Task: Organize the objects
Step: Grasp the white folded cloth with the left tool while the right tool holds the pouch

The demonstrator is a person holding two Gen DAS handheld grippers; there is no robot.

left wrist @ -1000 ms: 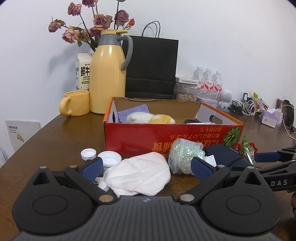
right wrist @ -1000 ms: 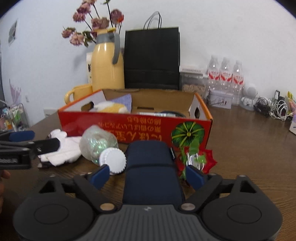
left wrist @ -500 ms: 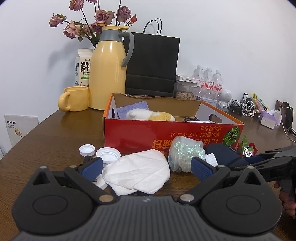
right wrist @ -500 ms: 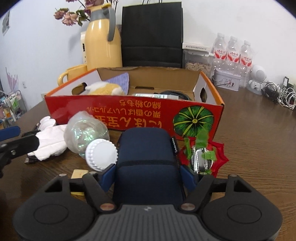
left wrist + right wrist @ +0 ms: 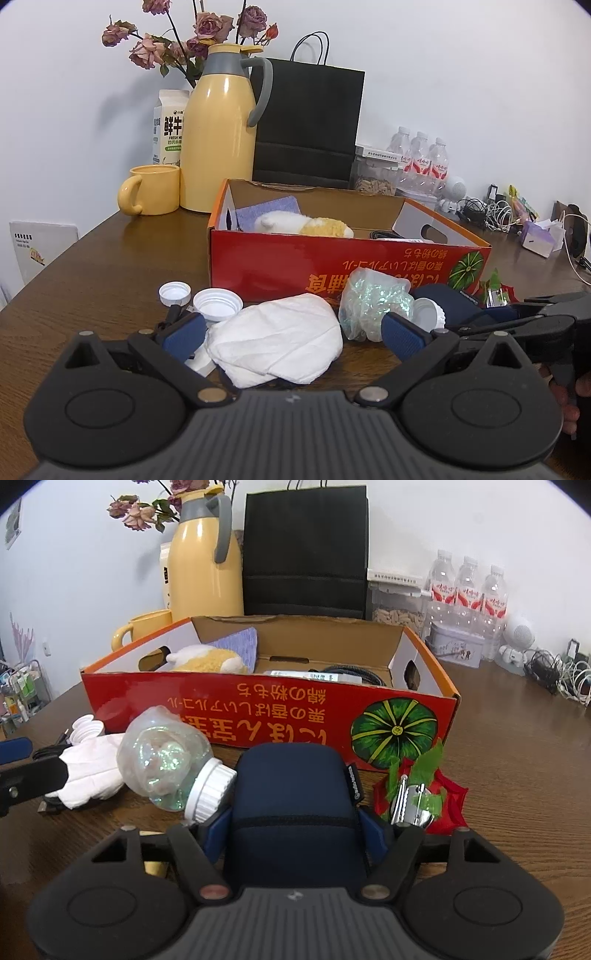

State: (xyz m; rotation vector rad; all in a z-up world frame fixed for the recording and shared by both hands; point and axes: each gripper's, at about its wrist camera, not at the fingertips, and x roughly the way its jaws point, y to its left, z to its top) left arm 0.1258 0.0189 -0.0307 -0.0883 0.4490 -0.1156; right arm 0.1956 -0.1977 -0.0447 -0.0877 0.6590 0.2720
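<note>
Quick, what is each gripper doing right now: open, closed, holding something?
Left gripper: open, holding nothing; the white cloth lies between its fingers.
Right gripper: closed on the navy blue case.

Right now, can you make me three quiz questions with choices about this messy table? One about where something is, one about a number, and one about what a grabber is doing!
1. Where is the plush toy?
A. inside the red box
B. on the black bag
C. under the mug

2. How many water bottles stand by the wall?
A. one
B. three
C. six

3. What is the right gripper doing?
A. hanging open
B. squeezing the blue case
C. holding a cap

Answers: 1 A, it lies among the box's walls. 2 B, three red labels show side by side. 3 B, both fingers press the case's sides.
</note>
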